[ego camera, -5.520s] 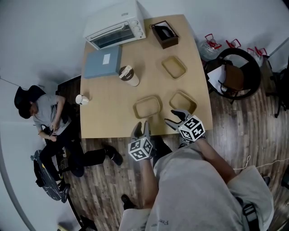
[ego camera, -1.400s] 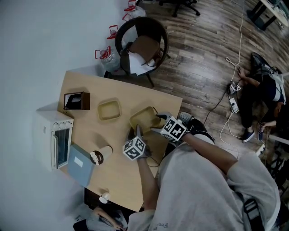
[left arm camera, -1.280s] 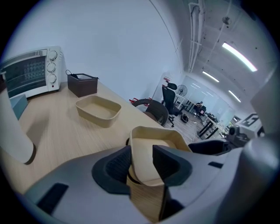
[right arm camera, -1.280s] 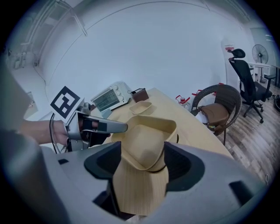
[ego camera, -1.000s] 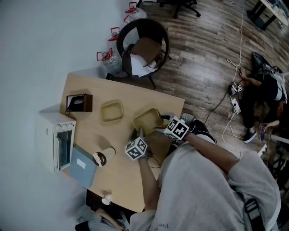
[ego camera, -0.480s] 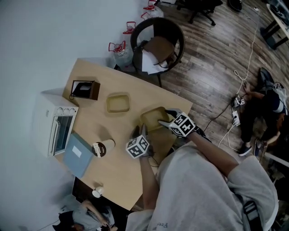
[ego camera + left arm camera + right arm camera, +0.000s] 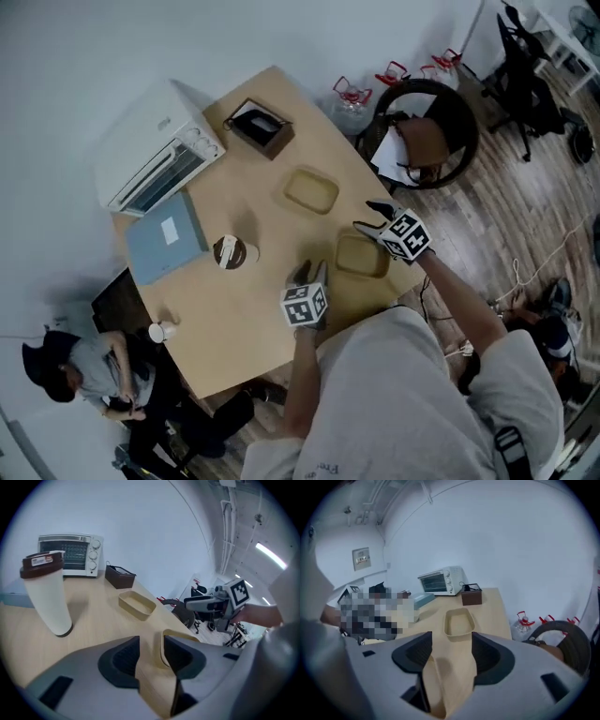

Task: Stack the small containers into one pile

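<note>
Container (image 7: 311, 190), second container (image 7: 361, 255), one lidded cup (image 7: 229, 251)

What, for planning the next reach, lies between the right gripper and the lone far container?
Only bare tabletop: the right gripper view shows the lone container straight ahead of the right gripper's open jaws, nothing between.

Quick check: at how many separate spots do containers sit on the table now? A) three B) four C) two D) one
C: the far container lies near the brown box, and the near container sits at the table edge.
</note>
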Tool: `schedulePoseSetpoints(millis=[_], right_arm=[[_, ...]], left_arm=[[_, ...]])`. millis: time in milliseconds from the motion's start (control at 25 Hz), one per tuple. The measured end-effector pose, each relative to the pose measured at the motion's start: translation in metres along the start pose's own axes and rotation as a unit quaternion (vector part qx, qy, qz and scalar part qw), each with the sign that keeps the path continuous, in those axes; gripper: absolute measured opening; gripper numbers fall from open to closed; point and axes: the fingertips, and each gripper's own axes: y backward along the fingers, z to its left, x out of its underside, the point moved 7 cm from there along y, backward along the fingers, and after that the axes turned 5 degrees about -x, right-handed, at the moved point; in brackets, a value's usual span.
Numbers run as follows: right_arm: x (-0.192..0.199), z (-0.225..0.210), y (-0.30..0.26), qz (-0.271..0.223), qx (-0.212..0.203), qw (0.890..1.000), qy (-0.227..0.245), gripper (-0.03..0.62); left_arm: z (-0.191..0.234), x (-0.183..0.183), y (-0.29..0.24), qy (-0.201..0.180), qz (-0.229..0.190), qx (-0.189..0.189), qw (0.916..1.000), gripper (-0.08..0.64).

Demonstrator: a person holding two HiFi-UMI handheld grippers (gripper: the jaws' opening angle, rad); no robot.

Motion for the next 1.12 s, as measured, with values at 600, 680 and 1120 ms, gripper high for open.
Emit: schedulePoseSetpoints(millis=[600,680,1120], right_arm=[[-0.013,-0.007,-0.132,0.240,-0.208,0.799,0.511,0.235],[-0.004,-0.012,-0.139,0.263,-0.217,0.753,0.563,0.235],[0.021,-0.006,-0.157,0.286,-0.197,0.682,0.643,0.032]], left_arm=[[0.019,0.074,0.066,0.234,-0.117,-0.210,0.9421,0.150],[0.012,0.091,0.074,0.253,-0.126,-0.230,0.9313,0.150],[-0.010,0.155,0.115,0.313,-0.161,-0.296,0.8876,0.147]])
